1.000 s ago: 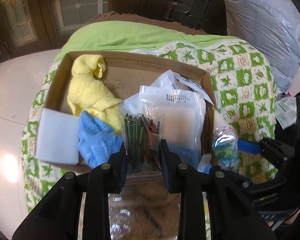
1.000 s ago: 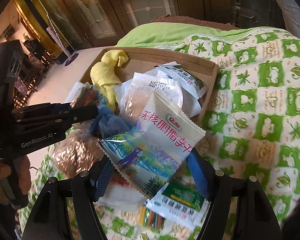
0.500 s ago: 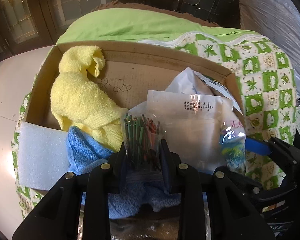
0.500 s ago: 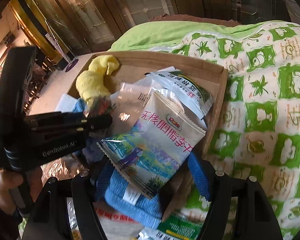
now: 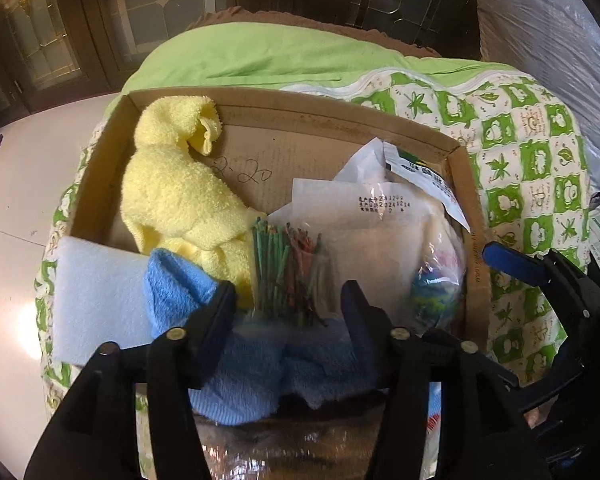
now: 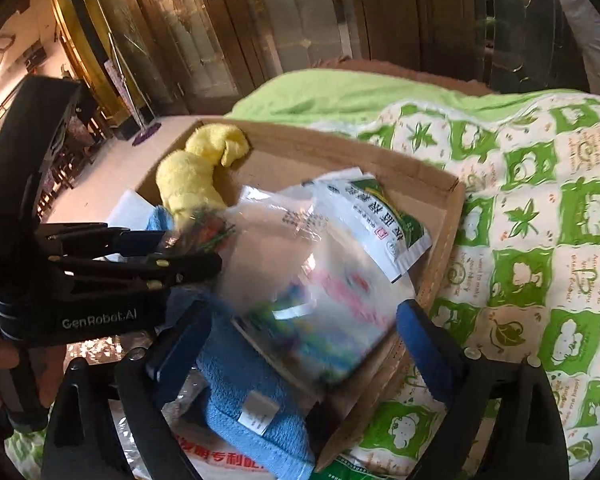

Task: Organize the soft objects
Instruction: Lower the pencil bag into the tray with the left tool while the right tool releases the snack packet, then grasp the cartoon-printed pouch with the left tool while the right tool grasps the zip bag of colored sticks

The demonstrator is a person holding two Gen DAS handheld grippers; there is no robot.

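A cardboard box [image 5: 466, 184] lies on a green patterned quilt [image 5: 532, 148]. It holds a yellow towel [image 5: 176, 196], a blue towel [image 5: 180, 288] and clear and white packets [image 5: 380, 220]. My left gripper [image 5: 288, 300] is open; a clear bag of green and red sticks [image 5: 288, 264] stands between its fingers in the box. My right gripper [image 6: 300, 336] is open; the colourful snack packet [image 6: 320, 320] sits blurred in the box between its fingers. The box [image 6: 440, 240], yellow towel [image 6: 196, 168] and blue towel [image 6: 252, 396] also show in the right wrist view.
A white foam block [image 5: 100, 300] lies at the box's left front corner. A large plastic-wrapped bundle [image 5: 540, 40] stands at the back right. More packets [image 6: 220, 460] lie in front of the box. Wooden doors [image 6: 380, 12] and pale floor [image 5: 20, 180] lie beyond.
Both grippers moved forward over the box and opened. The stick bag and the snack packet were let go and now rest in the box.
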